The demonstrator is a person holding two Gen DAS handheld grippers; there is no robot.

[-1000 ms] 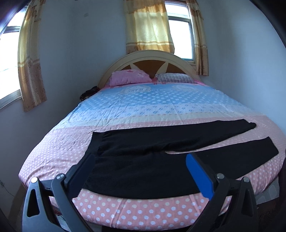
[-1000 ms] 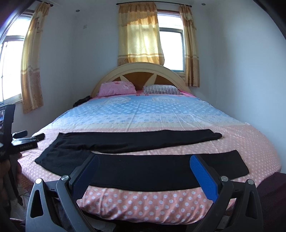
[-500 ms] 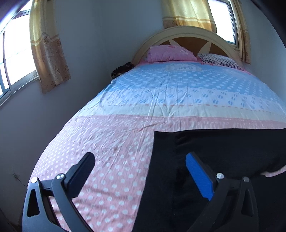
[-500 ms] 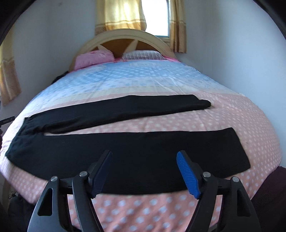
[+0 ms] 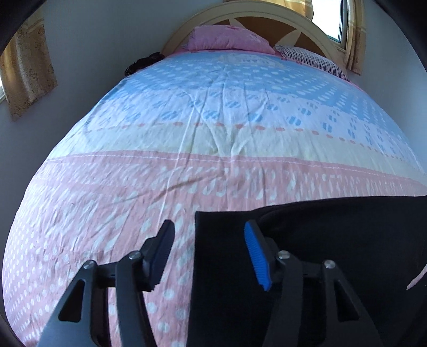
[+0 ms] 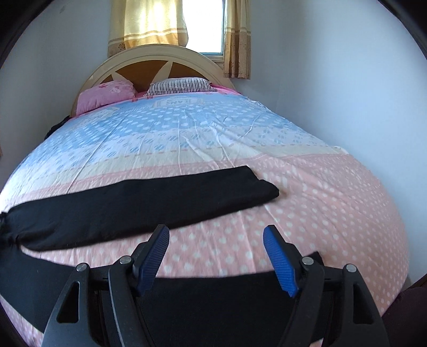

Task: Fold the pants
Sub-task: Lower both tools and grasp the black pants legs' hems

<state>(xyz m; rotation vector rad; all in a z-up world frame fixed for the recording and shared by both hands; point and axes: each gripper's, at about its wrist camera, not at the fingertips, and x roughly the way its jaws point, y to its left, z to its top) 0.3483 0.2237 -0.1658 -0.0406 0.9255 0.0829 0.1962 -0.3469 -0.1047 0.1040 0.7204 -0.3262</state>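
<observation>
Black pants point(image 5: 320, 240) lie flat across the foot of the bed point(image 5: 186, 133), waist to the left. My left gripper point(image 5: 210, 240) hangs low over the waist's far corner and straddles the waist edge. Its jaws are closing, with the cloth edge below the gap and neither pad pressing on it. In the right wrist view the far leg point(image 6: 133, 202) stretches across the pink sheet point(image 6: 320, 200) to its cuff. The near leg point(image 6: 213, 307) runs under my right gripper point(image 6: 216, 240), which stands open just above it, with bare sheet showing between its fingertips.
A pink pillow point(image 6: 104, 96) and a striped pillow point(image 6: 178, 85) rest against the arched headboard point(image 6: 149, 64). Walls close in on both sides of the bed. A dark bundle point(image 5: 141, 62) sits at the bed's far left. Curtains point(image 6: 149, 24) hang at the window.
Both grippers came down close over the bed and tipped downward. The left swung to the waist end and its jaws narrowed a lot. The right neared the leg ends and narrowed slightly.
</observation>
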